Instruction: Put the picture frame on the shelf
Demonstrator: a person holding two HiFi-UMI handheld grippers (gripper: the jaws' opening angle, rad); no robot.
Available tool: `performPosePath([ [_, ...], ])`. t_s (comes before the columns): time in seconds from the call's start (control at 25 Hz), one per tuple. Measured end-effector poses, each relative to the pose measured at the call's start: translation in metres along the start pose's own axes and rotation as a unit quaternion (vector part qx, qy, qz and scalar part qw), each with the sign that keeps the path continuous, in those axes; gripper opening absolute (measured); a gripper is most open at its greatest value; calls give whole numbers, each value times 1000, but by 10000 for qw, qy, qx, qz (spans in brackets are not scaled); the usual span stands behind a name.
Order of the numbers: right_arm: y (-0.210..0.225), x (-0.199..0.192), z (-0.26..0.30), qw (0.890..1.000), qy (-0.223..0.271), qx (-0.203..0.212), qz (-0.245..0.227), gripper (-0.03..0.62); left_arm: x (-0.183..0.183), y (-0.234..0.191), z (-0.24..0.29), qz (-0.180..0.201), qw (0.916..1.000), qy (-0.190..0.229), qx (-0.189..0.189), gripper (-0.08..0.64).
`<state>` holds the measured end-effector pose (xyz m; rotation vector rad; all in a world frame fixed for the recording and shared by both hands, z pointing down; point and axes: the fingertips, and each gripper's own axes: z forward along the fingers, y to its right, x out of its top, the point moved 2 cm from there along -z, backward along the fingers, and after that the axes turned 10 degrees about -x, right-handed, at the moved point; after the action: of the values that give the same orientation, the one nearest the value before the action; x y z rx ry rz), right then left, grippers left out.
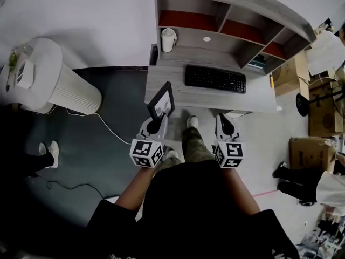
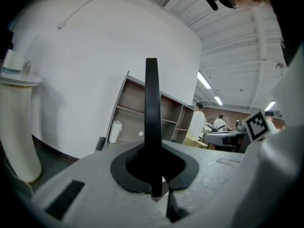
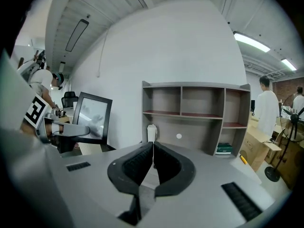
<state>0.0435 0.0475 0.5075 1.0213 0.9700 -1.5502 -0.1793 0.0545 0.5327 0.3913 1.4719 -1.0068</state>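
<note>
The left tongs (image 1: 155,124) are clamped shut on the lower edge of the picture frame (image 1: 161,101). The frame is black and stands upright above the jaws, and the left gripper view shows it edge-on as a thin dark bar (image 2: 151,118). The right tongs (image 1: 223,124) are closed with nothing between their pads, the two ribbed faces meeting in a line (image 3: 153,163).

Both are held just before the front edge of the grey counter (image 1: 178,93). In the head view the frame shows over the counter's front left corner, well apart from the shelf (image 1: 237,15) that stands along the back edge. A black keyboard (image 1: 215,79) lies mid-counter. A white jug (image 1: 168,39) stands near the back left corner, under the shelf's left compartment. A white ribbed cylinder (image 1: 64,85) stands on the floor left of the counter.
</note>
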Motion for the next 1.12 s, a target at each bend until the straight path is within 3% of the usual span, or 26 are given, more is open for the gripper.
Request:
performPosePath([
  [0.36, 19, 13, 73, 9994, 152, 207, 221, 14, 20, -24, 58, 259, 9993, -192, 185, 25],
  [0.64, 49, 45, 146, 9983, 241, 348, 405, 14, 51, -49, 137, 421, 9984, -360, 59, 25],
  [0.88, 58, 86, 197, 9967, 494, 632, -135, 14, 88, -77, 211, 508, 9980, -378, -50, 25],
  [1.12, 73, 96, 253, 9943, 325, 1014, -70, 14, 120, -95, 287, 492, 9965, -517, -427, 25],
])
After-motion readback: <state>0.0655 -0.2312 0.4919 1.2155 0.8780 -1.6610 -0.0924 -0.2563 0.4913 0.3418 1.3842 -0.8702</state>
